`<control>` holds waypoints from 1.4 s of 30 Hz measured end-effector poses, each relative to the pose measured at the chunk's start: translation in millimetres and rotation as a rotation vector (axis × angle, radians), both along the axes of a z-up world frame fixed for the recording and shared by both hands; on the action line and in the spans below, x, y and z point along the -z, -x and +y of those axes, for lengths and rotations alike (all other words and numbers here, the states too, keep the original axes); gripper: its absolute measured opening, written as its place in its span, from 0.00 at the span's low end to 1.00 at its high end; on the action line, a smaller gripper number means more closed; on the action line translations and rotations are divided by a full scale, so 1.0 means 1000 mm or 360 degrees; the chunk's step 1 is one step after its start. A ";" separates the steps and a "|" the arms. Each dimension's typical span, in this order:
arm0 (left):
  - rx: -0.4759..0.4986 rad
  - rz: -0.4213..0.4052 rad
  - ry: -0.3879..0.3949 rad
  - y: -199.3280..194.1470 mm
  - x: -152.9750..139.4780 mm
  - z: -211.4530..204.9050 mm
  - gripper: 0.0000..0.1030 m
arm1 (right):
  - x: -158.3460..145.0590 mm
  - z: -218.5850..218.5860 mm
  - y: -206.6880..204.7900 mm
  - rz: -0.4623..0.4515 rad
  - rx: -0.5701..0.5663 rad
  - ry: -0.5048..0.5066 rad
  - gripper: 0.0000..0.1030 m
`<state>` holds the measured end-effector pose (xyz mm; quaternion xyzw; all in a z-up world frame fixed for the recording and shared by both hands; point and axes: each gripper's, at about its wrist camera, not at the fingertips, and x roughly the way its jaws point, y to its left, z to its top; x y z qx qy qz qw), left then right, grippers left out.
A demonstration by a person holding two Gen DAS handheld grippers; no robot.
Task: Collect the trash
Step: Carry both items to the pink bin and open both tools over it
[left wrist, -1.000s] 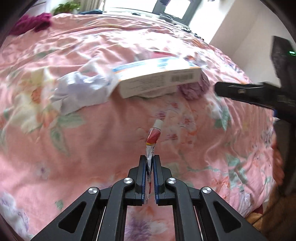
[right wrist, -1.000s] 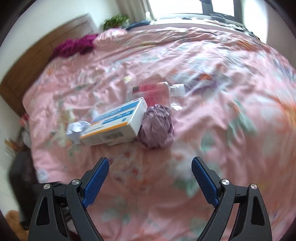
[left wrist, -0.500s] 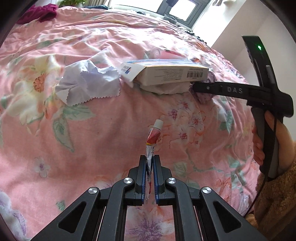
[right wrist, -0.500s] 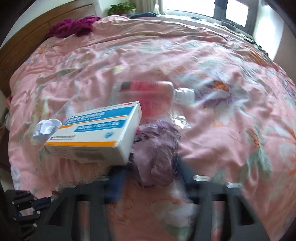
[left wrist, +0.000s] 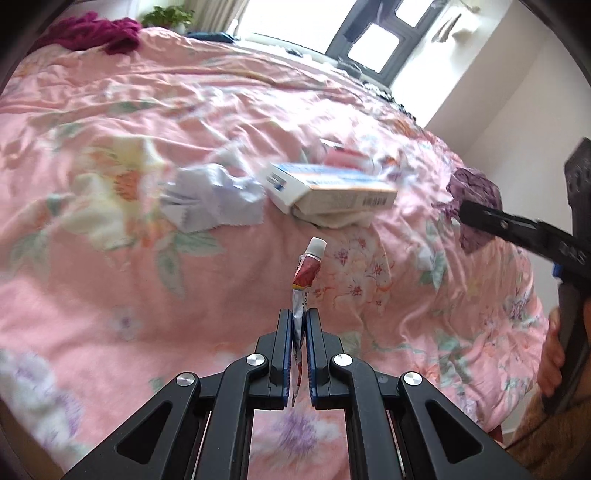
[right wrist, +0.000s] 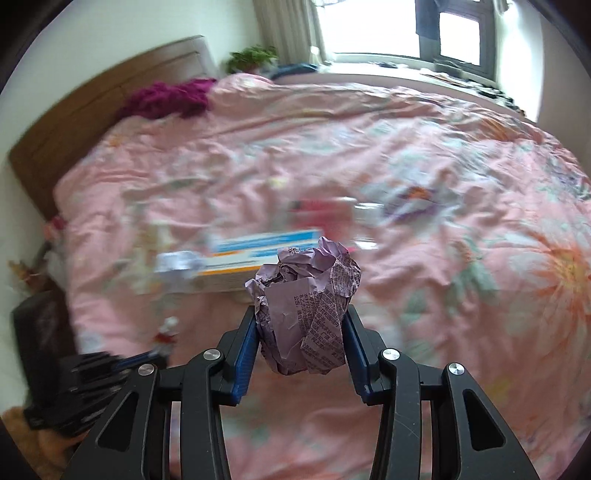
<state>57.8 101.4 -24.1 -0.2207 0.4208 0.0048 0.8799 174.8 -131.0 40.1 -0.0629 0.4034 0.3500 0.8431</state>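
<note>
Now that its jaws have just closed, the right gripper [right wrist: 301, 328] clamps the crumpled purple paper ball [right wrist: 304, 306], lifted off the pink floral duvet [right wrist: 461, 184]. The left gripper [left wrist: 298, 347] pinches a squeezed tube [left wrist: 306, 269]; the medicine box [left wrist: 332, 184] remains uncollected

A home bedroom: a bed [right wrist: 443, 147] with pink floral duvet, wooden headboard [right wrist: 92, 110], curtained window [right wrist: 369, 26].

A bed [right wrist: 424, 122] under a pink floral quilt is flanked by a wooden headboard [right wrist: 92, 110]; beyond it, a bright window [right wrist: 373, 26] is set in white walls.
</note>
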 end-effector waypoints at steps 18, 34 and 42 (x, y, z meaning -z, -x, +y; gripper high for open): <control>-0.0946 0.0091 -0.0116 0.243 -0.007 0.146 0.07 | -0.004 0.218 0.196 0.0228 -0.1074 -0.0105 0.42; -0.1483 0.0499 0.0136 0.375 0.103 0.212 0.07 | 0.083 0.346 0.325 0.0434 -0.1466 0.0238 0.42; -0.1475 0.0636 0.0339 0.379 0.159 0.215 0.07 | 0.133 0.357 0.336 0.0503 -0.1450 0.0419 0.42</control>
